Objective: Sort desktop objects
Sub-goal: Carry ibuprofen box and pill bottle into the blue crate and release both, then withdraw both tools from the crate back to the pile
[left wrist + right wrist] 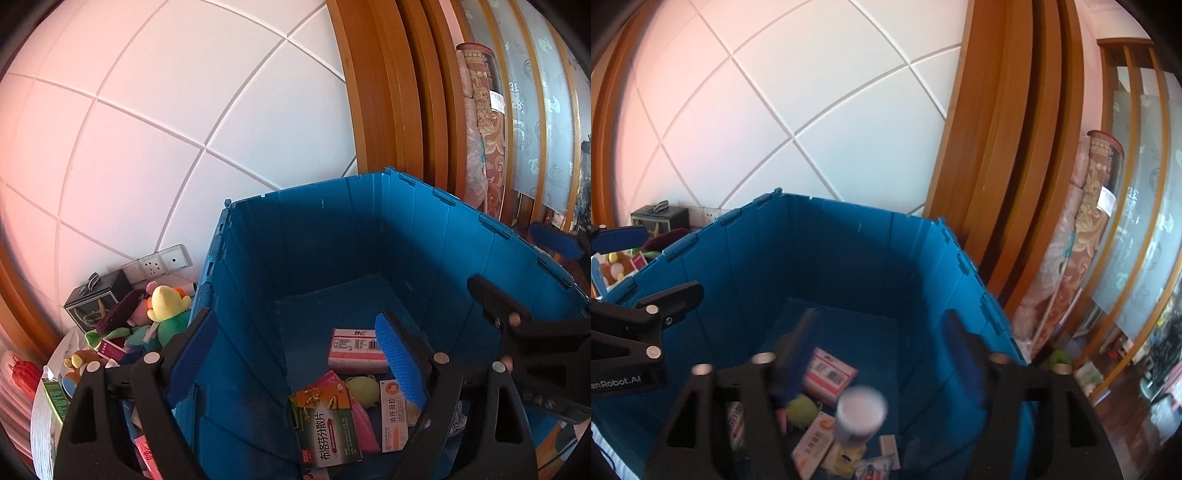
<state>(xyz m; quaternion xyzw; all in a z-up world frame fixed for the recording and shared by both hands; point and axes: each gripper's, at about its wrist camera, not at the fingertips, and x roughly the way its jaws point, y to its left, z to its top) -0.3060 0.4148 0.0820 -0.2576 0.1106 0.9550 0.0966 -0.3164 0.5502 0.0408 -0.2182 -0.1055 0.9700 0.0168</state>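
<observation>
A deep blue plastic crate (332, 240) fills both views. On its floor lie a pink pack (356, 350), a green medicine box (327, 432), an orange-and-white box (395, 417) and a yellow-green plush (364, 391). My left gripper (295, 328) is open and empty, with its jaws on either side of the crate's left wall. My right gripper (879, 339) hangs over the crate (849, 258) with its jaws wide apart. A blurred white-capped bottle (860, 410) is low between its fingers, and neither pad touches it. The pink pack (829, 373) lies below.
Left of the crate is a heap of plush toys (166, 306), small boxes and a black gift box (96, 306) under wall sockets (159, 264). A tiled white wall stands behind. A wooden door frame (388, 110) and rolled carpets (484, 129) are to the right.
</observation>
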